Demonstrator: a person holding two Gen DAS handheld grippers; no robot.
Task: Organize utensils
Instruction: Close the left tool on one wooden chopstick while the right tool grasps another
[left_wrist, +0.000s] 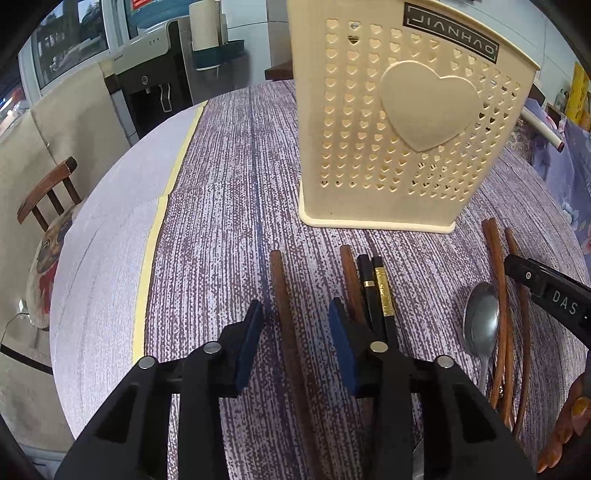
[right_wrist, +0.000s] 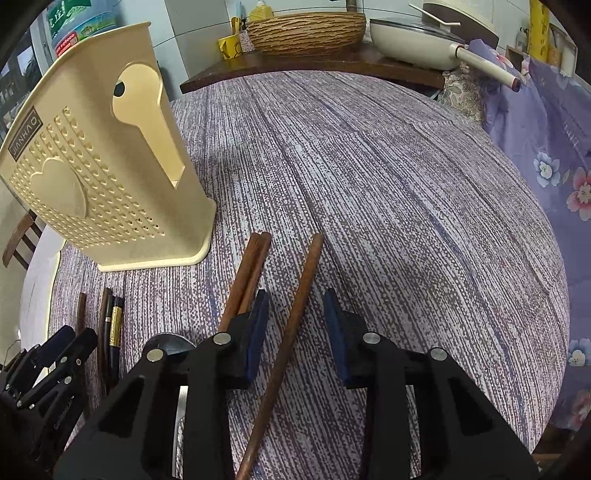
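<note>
Nearest us, our left gripper (left_wrist: 295, 325) hangs with jaws spread astride a long brown wooden chopstick (left_wrist: 284, 295), gripping nothing — lined up, we judge, to pinch it. Our right gripper (right_wrist: 295, 317) likewise gapes over another brown wooden chopstick (right_wrist: 295, 314). At two o'clock of the left claw lie black gold-banded chopsticks (left_wrist: 380, 291) and a grey metal spoon (left_wrist: 480, 325). Farther, at twelve, stands the cream perforated plastic utensil holder (left_wrist: 406, 122) on the purple woven tablecloth (left_wrist: 229, 184) — the destination.
</note>
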